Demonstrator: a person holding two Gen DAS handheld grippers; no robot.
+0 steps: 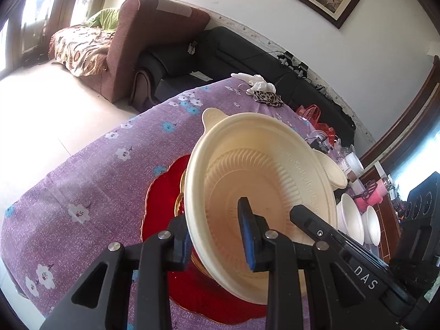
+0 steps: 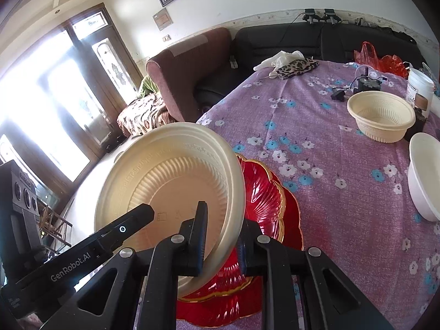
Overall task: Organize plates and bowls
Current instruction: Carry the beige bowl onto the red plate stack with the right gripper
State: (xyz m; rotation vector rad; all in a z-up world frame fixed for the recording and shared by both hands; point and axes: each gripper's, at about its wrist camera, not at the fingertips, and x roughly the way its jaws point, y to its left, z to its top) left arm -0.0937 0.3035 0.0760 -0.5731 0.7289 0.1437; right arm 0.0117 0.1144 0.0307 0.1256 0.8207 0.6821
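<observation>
- Holding one cream plate (image 1: 258,181) between them, both grippers pinch its rim from opposite sides, tilted up above the red plates (image 1: 162,200).
- On the left side, the left gripper (image 1: 217,236) has its jaws pressed onto the plate's near rim, one finger inside the dish and one behind it.
- Beneath the cream plate, the red plates lie stacked on the purple flowered tablecloth (image 1: 90,170); the right wrist view shows two of them, a smaller gold-edged one on a larger one.
- Next along, the right gripper (image 2: 220,233) likewise clamps the rim of the same cream plate (image 2: 170,181), which leans over the red plates (image 2: 266,200).
- The step in hand looks like setting this plate onto the red stack; the next move calls for levelling it, lowering it centred, then spreading both pairs of jaws.
- Further right stand the bowls: one cream ribbed bowl (image 2: 382,118), apart from the stack, and one white bowl (image 2: 423,176) at the frame edge; the left wrist view shows two white bowls (image 1: 352,220).
</observation>
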